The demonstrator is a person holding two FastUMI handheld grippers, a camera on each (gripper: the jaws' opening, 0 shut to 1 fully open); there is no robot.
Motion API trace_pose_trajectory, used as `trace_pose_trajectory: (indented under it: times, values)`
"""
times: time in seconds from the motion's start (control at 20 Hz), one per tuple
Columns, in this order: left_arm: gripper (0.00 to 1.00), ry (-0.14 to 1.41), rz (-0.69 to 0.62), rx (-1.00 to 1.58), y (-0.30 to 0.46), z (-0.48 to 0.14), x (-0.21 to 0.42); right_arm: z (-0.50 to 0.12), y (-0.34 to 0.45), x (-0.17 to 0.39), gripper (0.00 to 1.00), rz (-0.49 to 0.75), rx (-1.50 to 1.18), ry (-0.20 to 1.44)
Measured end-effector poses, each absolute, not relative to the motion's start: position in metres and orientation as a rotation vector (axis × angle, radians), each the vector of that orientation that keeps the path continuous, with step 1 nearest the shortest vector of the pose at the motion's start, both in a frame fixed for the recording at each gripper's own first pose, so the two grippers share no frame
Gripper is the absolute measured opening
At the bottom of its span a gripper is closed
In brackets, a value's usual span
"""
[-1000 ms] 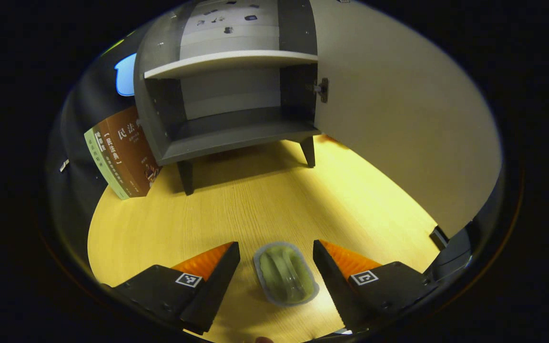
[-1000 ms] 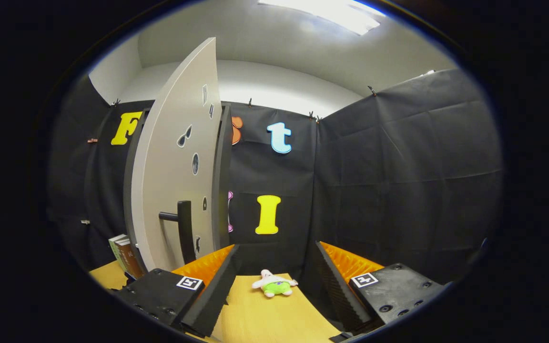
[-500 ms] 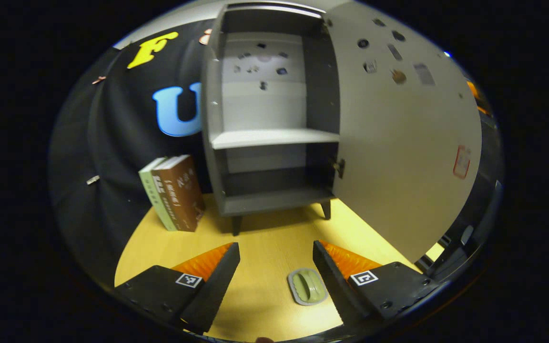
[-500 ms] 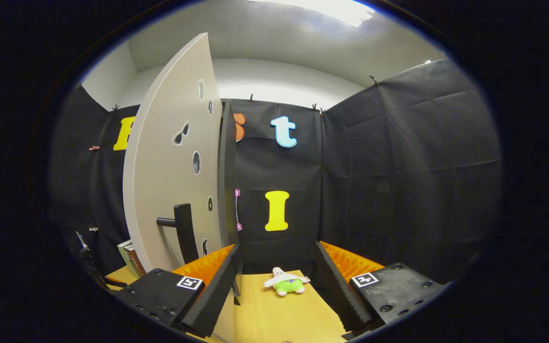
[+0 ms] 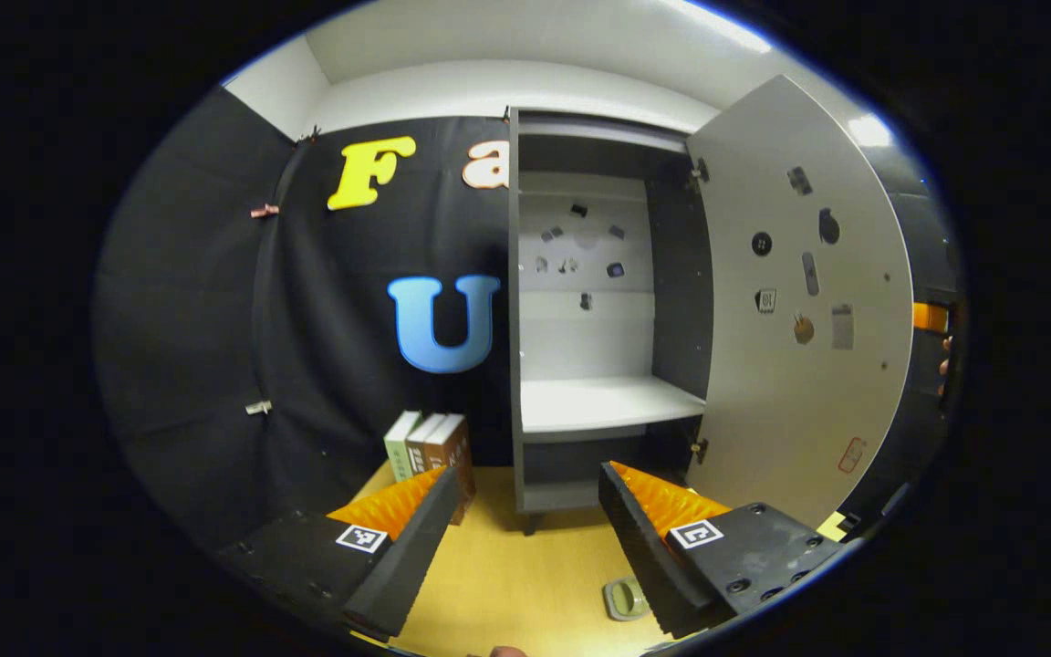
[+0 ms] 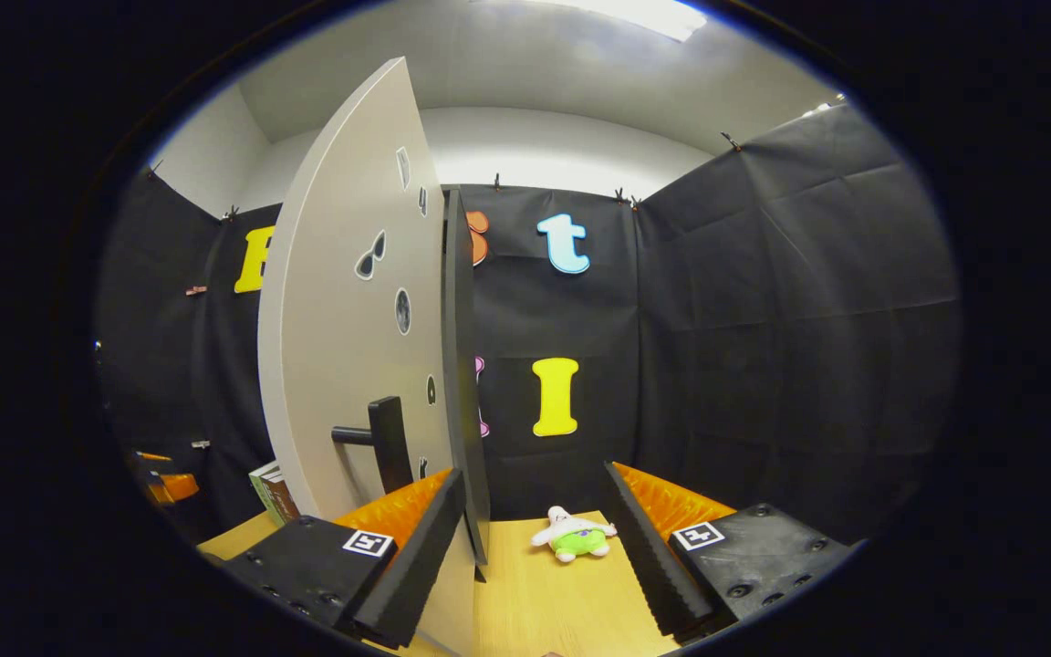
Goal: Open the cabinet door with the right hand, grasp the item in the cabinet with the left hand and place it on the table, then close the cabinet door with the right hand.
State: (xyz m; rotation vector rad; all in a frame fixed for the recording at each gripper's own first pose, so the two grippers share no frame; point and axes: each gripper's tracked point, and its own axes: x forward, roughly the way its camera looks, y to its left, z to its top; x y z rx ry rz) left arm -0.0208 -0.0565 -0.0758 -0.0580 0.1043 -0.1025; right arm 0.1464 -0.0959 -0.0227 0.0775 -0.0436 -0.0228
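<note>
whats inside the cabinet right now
The cabinet stands open: its white shelf is bare, with small stickers on the back wall. The left hand-held gripper partly covers the bottom compartment.

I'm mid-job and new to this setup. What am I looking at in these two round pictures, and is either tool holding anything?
Each picture comes from a camera riding on a handheld two-finger gripper, looking forward along its fingers. In the left gripper view, the left gripper is open and empty. Ahead stands the cabinet, its door swung wide. The small green container lies on the wooden table beside one finger, and books stand left of the cabinet. In the right gripper view, the right gripper is also open and empty, close to the door's outer face near its dark handle. A small plush toy lies on the table beyond it.
</note>
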Motion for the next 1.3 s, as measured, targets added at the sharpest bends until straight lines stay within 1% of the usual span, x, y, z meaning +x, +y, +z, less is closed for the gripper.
trace_pose_trajectory:
  times: [0.05,0.1,0.15,0.5,0.8,1.05,1.15,1.2,1.25,1.3]
  values:
    - [0.99,0.098,-0.105,-0.057,-0.055,-0.069,-0.023,-0.023,-0.097,0.145,0.95,-0.027,0.079,-0.039]
    - [0.96,0.097,-0.107,-0.064,-0.052,-0.064,-0.026,-0.022,-0.097,0.144,0.95,-0.032,0.078,-0.037]
    - [0.99,0.098,-0.112,-0.072,-0.05,-0.06,-0.029,-0.022,-0.097,0.144,0.95,-0.038,0.07,-0.037]
    - [0.99,0.103,-0.139,-0.096,-0.034,-0.056,-0.042,-0.022,-0.094,0.137,0.95,-0.11,0.041,-0.03]
    - [0.99,0.097,-0.165,-0.098,-0.025,-0.056,-0.05,-0.019,-0.067,0.132,0.95,-0.1,0.03,-0.033]
    - [0.99,0.092,-0.176,-0.085,-0.016,-0.055,-0.059,-0.019,-0.035,0.135,0.95,-0.067,0.03,-0.029]
    - [0.99,0.089,-0.177,-0.079,-0.013,-0.055,-0.061,-0.021,-0.024,0.132,0.95,-0.056,0.031,-0.028]
    - [0.96,0.087,-0.176,-0.078,-0.011,-0.054,-0.061,-0.022,-0.02,0.131,0.95,-0.051,0.035,-0.027]
    - [0.99,0.086,-0.178,-0.078,-0.012,-0.053,-0.062,-0.021,-0.016,0.132,0.95,-0.045,0.037,-0.027]
    - [0.97,0.085,-0.178,-0.079,-0.011,-0.053,-0.063,-0.021,-0.012,0.133,0.95,-0.039,0.038,-0.025]
